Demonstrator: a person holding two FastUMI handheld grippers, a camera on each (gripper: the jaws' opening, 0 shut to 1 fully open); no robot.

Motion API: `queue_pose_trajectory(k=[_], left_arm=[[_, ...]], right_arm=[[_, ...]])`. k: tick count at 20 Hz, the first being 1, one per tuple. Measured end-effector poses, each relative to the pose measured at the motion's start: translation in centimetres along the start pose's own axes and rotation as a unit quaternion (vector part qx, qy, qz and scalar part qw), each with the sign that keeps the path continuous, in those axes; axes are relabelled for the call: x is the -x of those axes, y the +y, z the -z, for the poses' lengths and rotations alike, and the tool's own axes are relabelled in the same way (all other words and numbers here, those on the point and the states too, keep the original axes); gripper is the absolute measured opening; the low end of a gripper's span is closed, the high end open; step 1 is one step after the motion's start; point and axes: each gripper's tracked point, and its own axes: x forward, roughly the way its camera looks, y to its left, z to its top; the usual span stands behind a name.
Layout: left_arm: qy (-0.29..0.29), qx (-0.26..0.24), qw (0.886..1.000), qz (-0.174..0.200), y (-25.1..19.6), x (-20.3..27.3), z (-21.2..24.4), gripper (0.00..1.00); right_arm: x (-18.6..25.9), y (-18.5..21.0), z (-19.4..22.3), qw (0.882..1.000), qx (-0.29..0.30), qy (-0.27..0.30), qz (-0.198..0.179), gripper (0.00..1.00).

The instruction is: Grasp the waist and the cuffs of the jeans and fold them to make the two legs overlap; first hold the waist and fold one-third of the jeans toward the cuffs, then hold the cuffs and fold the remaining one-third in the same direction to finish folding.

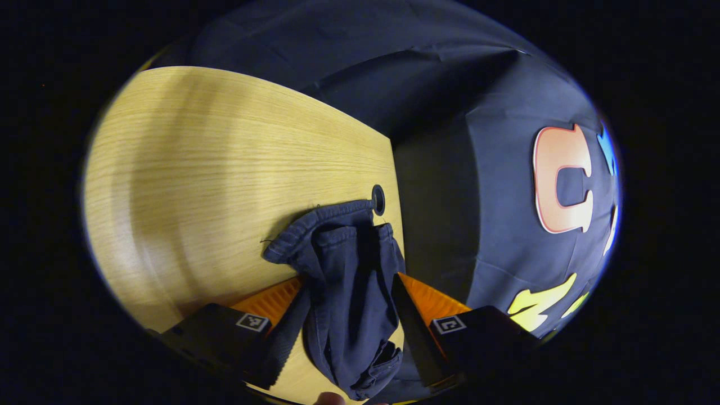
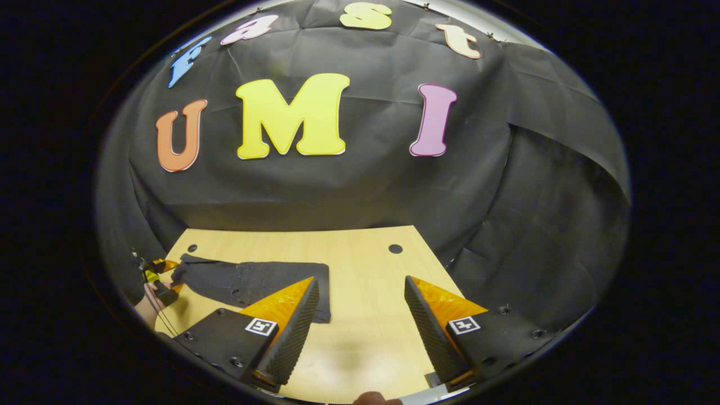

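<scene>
Denim jeans point(image 1: 343, 281) bunched in left gripper point(image 1: 349, 298) jaws; right gripper point(image 2: 360, 306) jaws spread above wooden table point(image 2: 360, 264).

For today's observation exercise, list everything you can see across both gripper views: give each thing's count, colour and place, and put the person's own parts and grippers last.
Jeans: one pair, dark navy, lying flat on the table's left side; one end is bunched between the left gripper's fingers.
Table: one, light wood, in front of the booth wall.
Cable holes: three visible, dark, near the table's far edge.
Booth wall: black cloth, behind the table.
Hand: one, holding the left gripper.
Left gripper: shut on jeans.
Right gripper: open, above bare table.
</scene>
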Motion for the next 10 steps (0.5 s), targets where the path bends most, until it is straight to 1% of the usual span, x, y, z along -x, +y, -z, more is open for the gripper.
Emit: queue_pose_trajectory(k=[1, 2, 3, 6, 7, 8, 9, 10], left_arm=[[-0.002, 0.007, 1.000, -0.002, 0.3, -0.2, -0.3, 0.88], [-0.004, 0.013, 1.000, -0.004, 0.7, -0.1, -0.5, 0.80], [-0.005, 0.017, 1.000, -0.008, 1.1, -0.3, -0.6, 0.37], [-0.010, 0.030, 0.999, -0.010, 1.7, -0.7, -0.7, 0.21], [-0.013, 0.033, 0.999, -0.007, 1.6, -0.6, -0.6, 0.24], [-0.016, 0.032, 0.999, -0.003, 1.2, -0.4, -0.5, 0.12], [-0.020, 0.026, 0.999, 0.004, 0.5, 0.0, -0.5, 0.08], [-0.022, 0.017, 1.000, 0.013, -0.5, 0.5, -0.3, 0.07]], right_arm=[[0.0, 0.1, 0.1, 1.000, -0.001, 0.001, -0.003, 0.95], [0.0, 0.0, 0.1, 1.000, -0.003, 0.002, -0.004, 0.94], [0.2, -0.2, 0.2, 1.000, -0.006, 0.004, -0.005, 0.95], [0.9, -1.0, 0.7, 1.000, -0.009, 0.005, -0.003, 0.95], [1.2, -1.4, 0.8, 1.000, -0.008, 0.005, -0.001, 0.94], [1.7, -2.0, 0.7, 1.000, -0.010, 0.003, 0.002, 0.93], [2.0, -2.4, 0.6, 1.000, -0.015, -0.001, 0.004, 0.93], [2.4, -2.8, 0.4, 1.000, -0.021, -0.006, 0.006, 0.93]])
